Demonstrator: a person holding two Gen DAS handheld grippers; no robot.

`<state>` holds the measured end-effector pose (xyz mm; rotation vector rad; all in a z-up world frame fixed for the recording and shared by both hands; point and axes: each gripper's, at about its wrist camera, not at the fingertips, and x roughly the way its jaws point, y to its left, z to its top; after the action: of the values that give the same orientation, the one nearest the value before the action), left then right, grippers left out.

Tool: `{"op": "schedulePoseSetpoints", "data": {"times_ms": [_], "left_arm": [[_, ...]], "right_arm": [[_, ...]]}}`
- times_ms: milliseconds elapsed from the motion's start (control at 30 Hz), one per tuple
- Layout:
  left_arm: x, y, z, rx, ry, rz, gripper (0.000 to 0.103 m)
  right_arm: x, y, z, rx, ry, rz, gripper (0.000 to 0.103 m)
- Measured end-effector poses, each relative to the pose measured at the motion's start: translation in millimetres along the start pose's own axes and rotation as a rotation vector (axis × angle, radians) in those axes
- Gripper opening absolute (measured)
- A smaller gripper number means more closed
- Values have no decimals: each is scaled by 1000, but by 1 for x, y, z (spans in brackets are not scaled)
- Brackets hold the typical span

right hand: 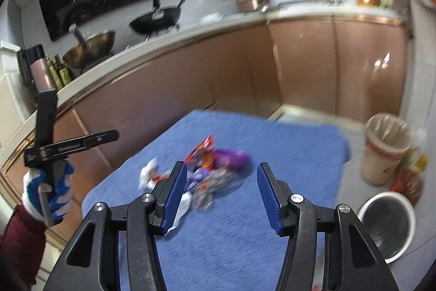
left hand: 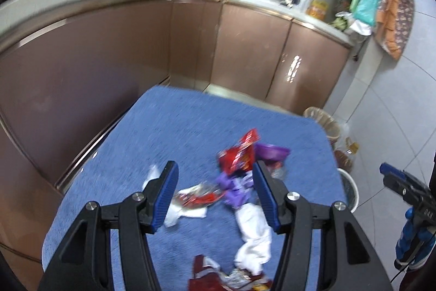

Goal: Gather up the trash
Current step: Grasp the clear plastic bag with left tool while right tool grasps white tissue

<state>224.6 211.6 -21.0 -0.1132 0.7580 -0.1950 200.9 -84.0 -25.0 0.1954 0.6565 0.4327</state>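
Blue mat (left hand: 190,127), wrapper pile (left hand: 237,182) – long axis roughly front-back, blurry, L gripper (left hand: 215,192) & R gripper (right hand: 222,192) both wide, holding nothing

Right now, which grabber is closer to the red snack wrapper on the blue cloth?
Left. The left gripper hovers open right over the pile, with the red wrapper just beyond its fingertips. The right gripper hangs open farther back, off to the wrapper's right.
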Motion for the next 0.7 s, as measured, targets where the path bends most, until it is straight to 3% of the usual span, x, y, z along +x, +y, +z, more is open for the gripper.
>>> {"op": "schedulePoseSetpoints", "data": {"times_ms": [433,700], "left_arm": [[102,95,-24,-257,182,6,55],[148,113,-28,-319,265,5,53]], "right_arm": [[127,37,-54,6,299,177,61],[175,50,-64,14,386,228,61]]}}
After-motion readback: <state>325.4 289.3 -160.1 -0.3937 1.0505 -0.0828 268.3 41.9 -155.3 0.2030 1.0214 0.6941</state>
